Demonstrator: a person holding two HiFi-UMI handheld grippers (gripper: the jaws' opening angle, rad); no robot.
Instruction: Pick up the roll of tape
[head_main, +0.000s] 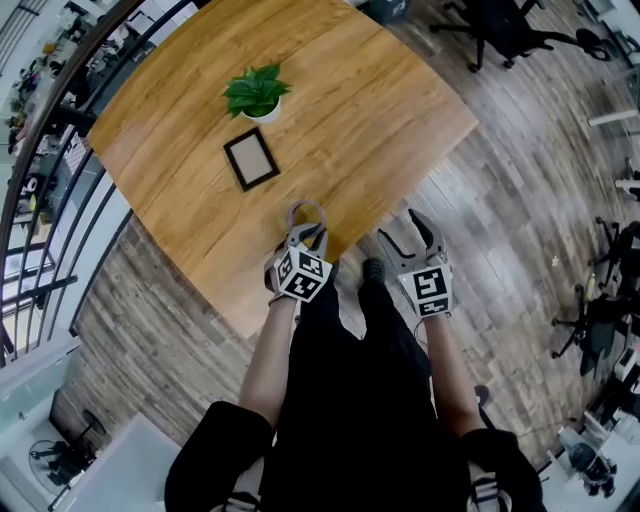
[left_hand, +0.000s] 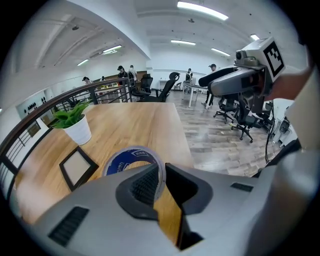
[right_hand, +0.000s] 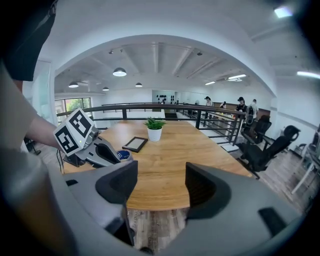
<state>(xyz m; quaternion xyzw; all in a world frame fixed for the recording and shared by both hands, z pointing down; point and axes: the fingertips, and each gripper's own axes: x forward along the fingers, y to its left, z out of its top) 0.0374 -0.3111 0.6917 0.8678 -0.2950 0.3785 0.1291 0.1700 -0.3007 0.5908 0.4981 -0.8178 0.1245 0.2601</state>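
Here, one tape roll (left_hand: 122, 161) pinched in left tongs (left_hand: 162, 172), right tongs (right_hand: 160, 186) wide apart, one potted plant (head_main: 256, 92), one frame (head_main: 250, 159).

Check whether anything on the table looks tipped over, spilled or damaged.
Nothing stands out. The potted plant stands upright, the picture frame lies flat on the table, and the left gripper holds the roll of tape by its rim.

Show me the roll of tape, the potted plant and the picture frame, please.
roll of tape (left_hand: 121, 160), left gripper view, on its blue part.
potted plant (head_main: 256, 90), head view, on its leaves.
picture frame (head_main: 250, 159), head view, on its pale middle.
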